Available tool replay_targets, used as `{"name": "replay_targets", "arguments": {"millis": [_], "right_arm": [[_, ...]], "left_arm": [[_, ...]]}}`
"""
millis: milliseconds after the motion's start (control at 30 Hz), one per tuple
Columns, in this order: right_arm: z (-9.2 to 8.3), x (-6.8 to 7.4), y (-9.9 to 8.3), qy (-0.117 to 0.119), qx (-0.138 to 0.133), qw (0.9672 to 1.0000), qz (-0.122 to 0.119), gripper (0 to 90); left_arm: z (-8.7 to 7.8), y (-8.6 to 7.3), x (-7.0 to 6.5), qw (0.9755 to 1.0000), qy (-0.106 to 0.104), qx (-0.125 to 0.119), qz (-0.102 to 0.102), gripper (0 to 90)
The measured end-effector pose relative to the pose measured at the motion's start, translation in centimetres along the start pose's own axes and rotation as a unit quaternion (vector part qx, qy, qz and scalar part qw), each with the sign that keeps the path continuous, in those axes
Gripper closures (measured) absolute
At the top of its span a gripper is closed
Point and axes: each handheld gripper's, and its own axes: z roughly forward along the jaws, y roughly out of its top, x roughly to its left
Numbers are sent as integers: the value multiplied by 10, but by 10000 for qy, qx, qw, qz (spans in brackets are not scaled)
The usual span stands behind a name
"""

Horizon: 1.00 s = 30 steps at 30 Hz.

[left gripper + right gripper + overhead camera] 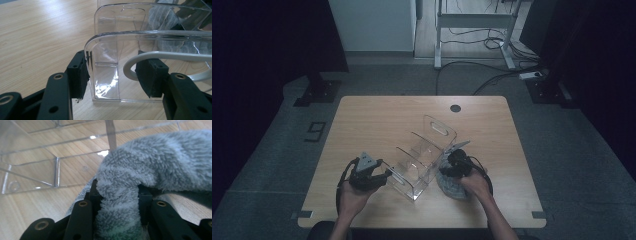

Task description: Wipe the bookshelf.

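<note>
A clear acrylic organizer [422,155] with several upright dividers lies slantwise on the wooden table [372,120]. My left gripper [387,176] holds its near-left end. In the left gripper view the jaws [112,72] straddle a corner of the end wall [112,50], and the left pad [78,75] presses on its edge. My right gripper [451,167] sits by the organizer's right side, shut on a grey fluffy cloth [452,189]. In the right gripper view the cloth [162,162] bunches between the pads [118,195], with the organizer's wall [32,162] just beyond.
A round cable hole [455,108] sits near the table's far edge. A white cable [175,56] loops across the left gripper's right pad. Beyond the table stand a white desk frame [472,25] and loose floor cables [492,75].
</note>
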Motion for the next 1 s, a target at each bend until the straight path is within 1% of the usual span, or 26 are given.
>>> {"name": "replay_targets", "arguments": {"millis": [100,200,367,500,700,800,867,1000], "right_arm": [[3,-1,0,-42,11,10000,47,666],[4,-1,0,-72,-8,10000,42,665],[-3,0,-2,-145,50,9999,-26,664],[-12,0,-7,-184,86,9998,-4,664],[-31,0,-16,-234,-30,9997,114,666],[-40,-1,-21,-197,-81,9996,162,665],[-45,0,-24,-171,-106,9997,137,665],[-57,5,-27,-86,-213,9996,173,664]], "left_arm": [[1,1,1,10000,14,-7,1,450],[2,0,1,10000,42,-35,-25,449],[2,-1,3,10000,31,-87,-14,449],[2,-2,4,9999,21,-117,-5,449],[2,-2,5,9999,17,-130,6,449],[2,-2,5,9999,15,-132,10,449],[2,-2,5,9999,12,-130,16,449],[2,-2,5,9999,13,-130,17,449]]}}
